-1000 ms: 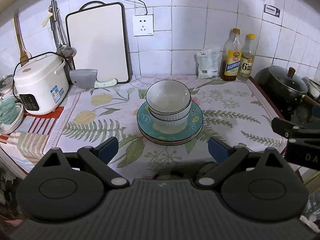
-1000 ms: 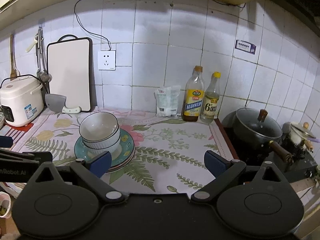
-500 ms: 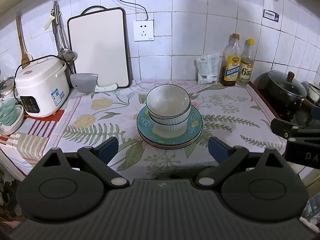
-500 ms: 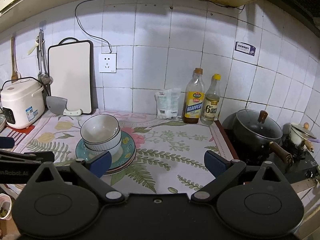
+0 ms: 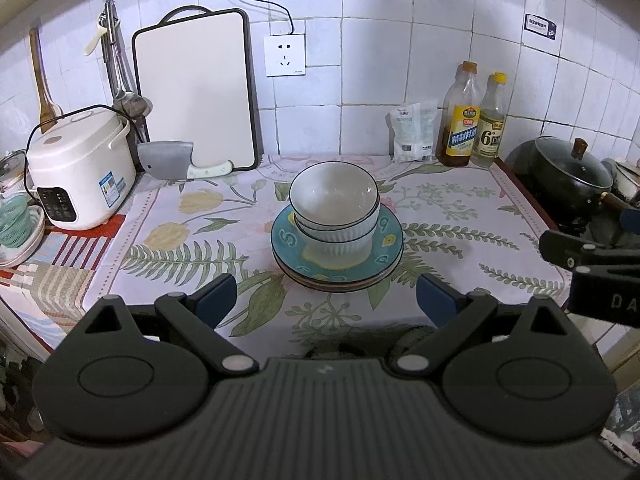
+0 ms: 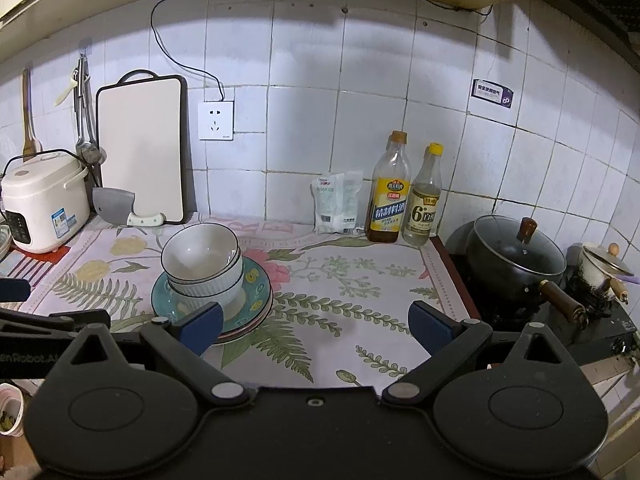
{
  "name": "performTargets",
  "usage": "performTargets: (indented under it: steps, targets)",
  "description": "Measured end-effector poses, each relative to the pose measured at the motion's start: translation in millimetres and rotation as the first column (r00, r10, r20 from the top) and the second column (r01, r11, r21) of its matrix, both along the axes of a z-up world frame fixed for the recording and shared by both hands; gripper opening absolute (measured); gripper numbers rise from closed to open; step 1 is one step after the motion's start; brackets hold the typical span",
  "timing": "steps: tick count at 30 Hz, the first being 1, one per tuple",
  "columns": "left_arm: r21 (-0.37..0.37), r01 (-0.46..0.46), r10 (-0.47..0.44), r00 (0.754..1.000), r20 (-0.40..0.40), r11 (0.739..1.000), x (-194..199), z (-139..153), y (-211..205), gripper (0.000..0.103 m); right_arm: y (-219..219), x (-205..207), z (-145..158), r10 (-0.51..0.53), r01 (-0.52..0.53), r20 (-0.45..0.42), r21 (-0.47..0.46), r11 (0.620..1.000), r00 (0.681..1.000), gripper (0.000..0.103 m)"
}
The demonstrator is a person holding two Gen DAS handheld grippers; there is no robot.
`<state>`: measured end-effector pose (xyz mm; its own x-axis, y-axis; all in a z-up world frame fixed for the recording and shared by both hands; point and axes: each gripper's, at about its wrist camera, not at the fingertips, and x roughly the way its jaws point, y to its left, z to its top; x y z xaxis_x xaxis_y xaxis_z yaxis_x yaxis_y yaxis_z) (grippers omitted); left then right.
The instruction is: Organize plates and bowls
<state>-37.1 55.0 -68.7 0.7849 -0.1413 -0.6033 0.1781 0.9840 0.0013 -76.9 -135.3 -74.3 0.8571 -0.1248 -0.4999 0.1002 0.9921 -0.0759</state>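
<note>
- Two nested bowls (image 5: pixel 334 208) sit on stacked plates (image 5: pixel 337 258) mid-counter.
- Left gripper (image 5: pixel 325 300) and right gripper (image 6: pixel 315 328) hover released, empty.
- Stacking looks done; next likely moves the stack.

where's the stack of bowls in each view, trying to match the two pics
Left wrist view: the stack of bowls sits at the centre of the picture, on the teal plate, straight ahead between the gripper's fingers.
Right wrist view: the stack of bowls is left of centre, just beyond the left finger.
Shared landmark: the wall socket, on the tiles above and behind the stack.
</note>
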Motion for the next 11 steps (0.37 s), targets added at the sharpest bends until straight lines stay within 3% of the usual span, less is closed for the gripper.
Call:
performTargets:
  steps: [11]
  targets:
    - [0.001, -0.002, 0.002, 1.0, -0.002, 1.0, -0.2, -0.5, -0.4, 0.099, -1.3, 1.2, -2.0, -0.001, 0.001, -0.013, 0.001, 1.0, 1.0, 0.1]
